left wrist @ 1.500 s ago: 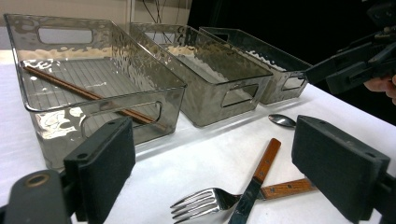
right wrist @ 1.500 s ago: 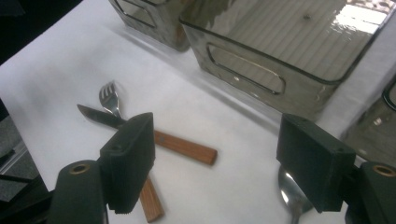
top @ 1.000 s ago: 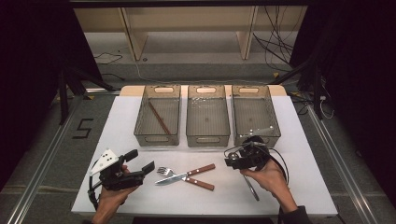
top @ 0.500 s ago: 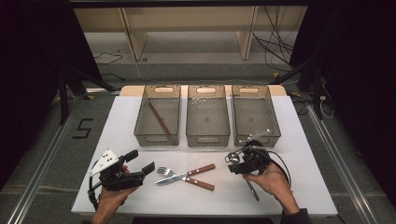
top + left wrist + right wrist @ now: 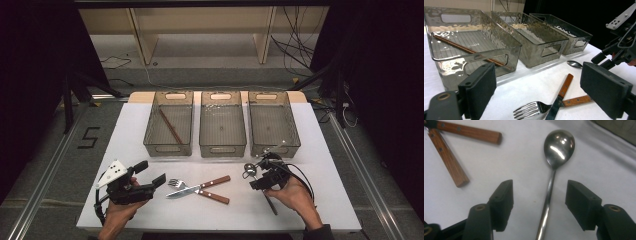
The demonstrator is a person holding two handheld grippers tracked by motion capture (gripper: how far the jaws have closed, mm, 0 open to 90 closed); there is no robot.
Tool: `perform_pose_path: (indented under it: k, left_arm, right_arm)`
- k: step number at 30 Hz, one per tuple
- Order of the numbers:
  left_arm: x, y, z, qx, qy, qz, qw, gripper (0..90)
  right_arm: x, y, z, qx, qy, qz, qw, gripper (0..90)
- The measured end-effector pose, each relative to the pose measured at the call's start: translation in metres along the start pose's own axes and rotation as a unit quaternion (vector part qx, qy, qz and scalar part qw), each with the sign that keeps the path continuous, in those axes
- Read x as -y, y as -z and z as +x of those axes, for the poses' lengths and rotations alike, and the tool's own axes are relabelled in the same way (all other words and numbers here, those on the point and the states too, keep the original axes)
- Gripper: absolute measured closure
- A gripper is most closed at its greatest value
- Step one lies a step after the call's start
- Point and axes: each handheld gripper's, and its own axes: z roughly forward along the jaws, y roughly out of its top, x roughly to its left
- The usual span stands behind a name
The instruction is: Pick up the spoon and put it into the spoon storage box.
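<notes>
White table (image 5: pixel 330 165) carries three clear bins in a row. Left bin (image 5: pixel 169 124) holds one brown stick (image 5: pixel 170 126) lying diagonally; in the left gripper view its near end is blurred behind the rippled bin wall. Middle bin (image 5: pixel 222 124) and right bin (image 5: pixel 272 122): contents hard to judge through the textured plastic, nothing distinct seen.

Fork (image 5: pixel 181 183) and knife (image 5: pixel 197 186), both with wooden handles, lie crossed near the table's front centre. In the left gripper view the knife blade and fork tines are cut off by the bottom edge.

Left gripper (image 5: pixel 151 176) rests at the front left, jaws wide apart, nothing between them; fork and knife lie just beyond its tips.

Right gripper (image 5: pixel 539 195) sits over the spoon (image 5: pixel 554 165), jaws wide, straddling the handle, neither pad touching it. Spoon lies flat on the table just in front of the right bin, bowl toward the bins. In the high view the gripper body covers most of the spoon; bowl and handle tail show.
</notes>
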Motion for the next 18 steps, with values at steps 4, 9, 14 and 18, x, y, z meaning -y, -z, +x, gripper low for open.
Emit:
perform_pose_path:
  k: [4, 9, 14, 18]
  left_arm:
    - [0.0, -0.0002, -0.0003, 0.001, -0.002, 0.002, 1.0, 13.2]
    - [-0.0003, -0.0017, -0.0005, 0.001, -0.001, 0.003, 1.0, 13.2]
    - [0.0001, -0.0018, -0.0014, 0.002, -0.005, 0.004, 1.0, 13.2]
    - [0.0005, -0.0002, -0.0003, 0.002, -0.003, 0.002, 1.0, 13.2]
  right_arm:
    - [0.0003, -0.004, -0.0028, 0.009, 0.002, 0.019, 0.9998, 48.6]
    - [0.0004, -0.0058, -0.005, 0.016, 0.002, 0.028, 0.9995, 56.3]
    - [0.0008, -0.0089, -0.0063, 0.023, 0.004, 0.042, 0.9988, 61.5]
    - [-0.0003, -0.0106, -0.0051, 0.024, 0.007, 0.051, 0.9984, 64.3]
